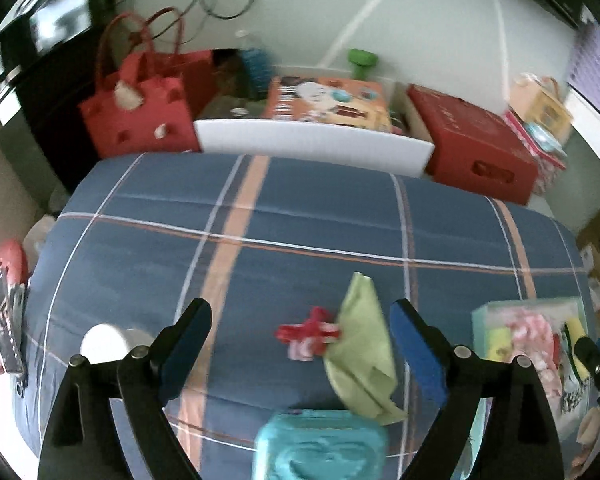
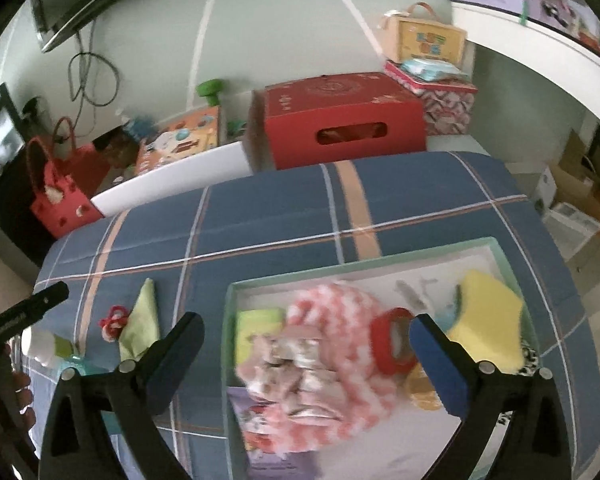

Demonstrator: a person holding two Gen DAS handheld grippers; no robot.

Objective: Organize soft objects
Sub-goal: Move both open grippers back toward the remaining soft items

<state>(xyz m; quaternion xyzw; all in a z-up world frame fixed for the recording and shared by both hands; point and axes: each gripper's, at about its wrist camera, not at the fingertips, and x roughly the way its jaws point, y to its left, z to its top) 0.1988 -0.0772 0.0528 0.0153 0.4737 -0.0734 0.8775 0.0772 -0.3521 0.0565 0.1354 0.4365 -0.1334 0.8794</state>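
On the plaid blue bedspread (image 1: 300, 216) a limp green cloth (image 1: 362, 344) lies crumpled beside a small red fabric bow (image 1: 312, 330). The left gripper (image 1: 300, 344) hangs above them, jaws spread wide, holding nothing. The right gripper (image 2: 304, 360) gapes over the shallow teal box (image 2: 380, 258), where a fluffy pink-and-white checked bundle (image 2: 332, 360) and a yellow sponge block (image 2: 486, 316) lie.

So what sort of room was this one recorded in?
Probably a bedroom at home: a bed under a blue plaid cover, a red tote bag and red cardboard box against the wall.
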